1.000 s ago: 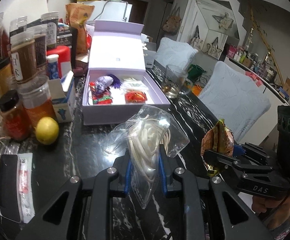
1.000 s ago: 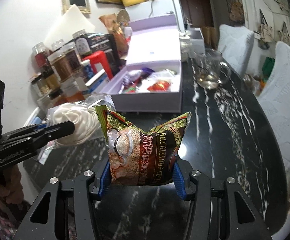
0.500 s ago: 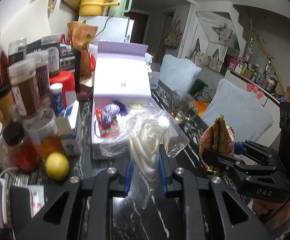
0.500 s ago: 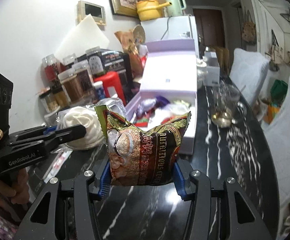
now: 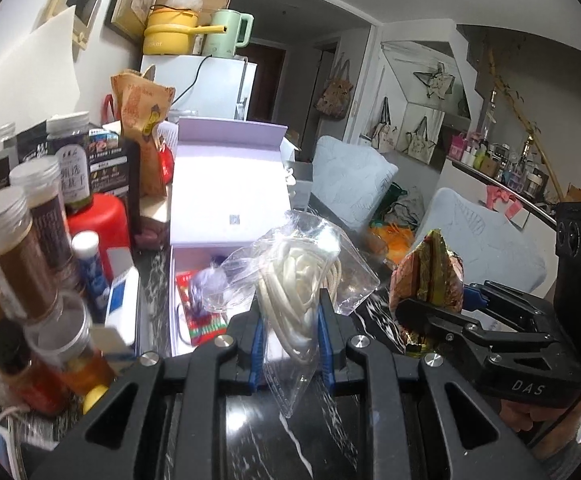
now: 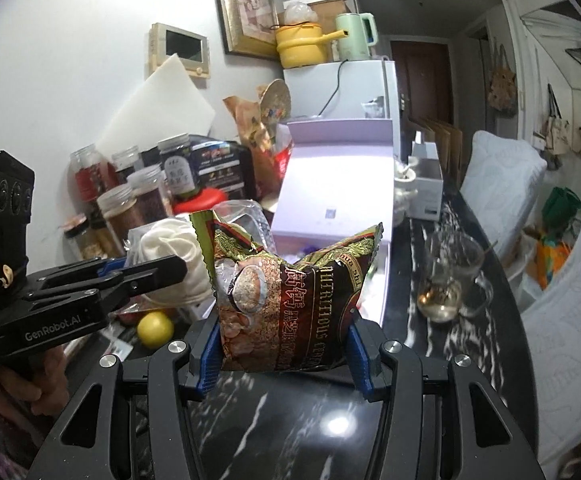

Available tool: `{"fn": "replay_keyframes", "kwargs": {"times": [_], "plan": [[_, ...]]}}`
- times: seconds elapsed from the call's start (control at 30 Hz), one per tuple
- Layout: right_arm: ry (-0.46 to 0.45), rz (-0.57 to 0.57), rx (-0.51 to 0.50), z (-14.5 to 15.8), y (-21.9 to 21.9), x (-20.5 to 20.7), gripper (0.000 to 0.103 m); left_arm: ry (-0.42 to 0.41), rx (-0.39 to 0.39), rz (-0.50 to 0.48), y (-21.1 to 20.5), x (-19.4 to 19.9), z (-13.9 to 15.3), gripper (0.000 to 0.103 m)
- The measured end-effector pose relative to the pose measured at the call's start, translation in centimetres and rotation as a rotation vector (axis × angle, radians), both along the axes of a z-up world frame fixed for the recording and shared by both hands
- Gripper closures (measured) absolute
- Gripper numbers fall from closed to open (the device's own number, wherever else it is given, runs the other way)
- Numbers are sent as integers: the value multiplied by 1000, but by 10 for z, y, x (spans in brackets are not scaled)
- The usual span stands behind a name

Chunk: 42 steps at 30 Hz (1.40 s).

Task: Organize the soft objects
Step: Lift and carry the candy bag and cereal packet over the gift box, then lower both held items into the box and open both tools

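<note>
A: Left gripper (image 5: pixel 288 334) first; jaws closed tight on the clear bag (image 5: pixel 310 280) of white cord, pinched low around the coil; bag is in the air, just short of the open lilac box (image 5: pixel 230 200).

B: Handling?

A: Light, floppy, slick film; I'd judge it could slide if only plastic were pinched, so gripping through the cord bundle is right; loose top corner flaps free.

B: Right side?

A: Right gripper (image 6: pixel 284 346) closed on the cereal pouch (image 6: pixel 290 292), blue pads squeezing both lower edges; pouch upright, puffed, raised over the dark marble counter (image 6: pixel 330 420) with the box behind it.

B: Fragile?

A: Soft, crinkly foil, grainy fill; light; probably dents rather than breaks; a wide low hold keeps it from tipping.

B: Hazards nearby?

A: Glass cup (image 6: pixel 448 276) to the right of the box, jars (image 5: pixel 14 248) crowded on its left; box already holds small packets; drop gently.
</note>
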State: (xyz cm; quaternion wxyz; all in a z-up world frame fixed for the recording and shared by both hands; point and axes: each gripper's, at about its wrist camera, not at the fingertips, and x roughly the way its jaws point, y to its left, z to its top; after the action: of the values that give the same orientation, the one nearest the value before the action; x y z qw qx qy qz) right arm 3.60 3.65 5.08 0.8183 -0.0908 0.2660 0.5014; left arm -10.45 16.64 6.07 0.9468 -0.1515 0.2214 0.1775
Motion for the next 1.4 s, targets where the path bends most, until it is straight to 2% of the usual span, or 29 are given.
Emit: {"fn": "replay_keyframes", "kwargs": {"times": [0.47, 0.83, 1.07, 1.4], "plan": [[-29, -12, 2, 8, 31, 48, 51, -2, 4, 9, 35, 48, 2, 81], [-16, 2, -27, -7, 65, 85, 51, 33, 15, 38, 66, 90, -14, 81], [26, 12, -55, -24, 91, 112, 51, 66, 4, 69, 87, 109, -29, 81], [48, 10, -109, -46, 119, 141, 51, 150, -10, 102, 114, 138, -54, 81]]}}
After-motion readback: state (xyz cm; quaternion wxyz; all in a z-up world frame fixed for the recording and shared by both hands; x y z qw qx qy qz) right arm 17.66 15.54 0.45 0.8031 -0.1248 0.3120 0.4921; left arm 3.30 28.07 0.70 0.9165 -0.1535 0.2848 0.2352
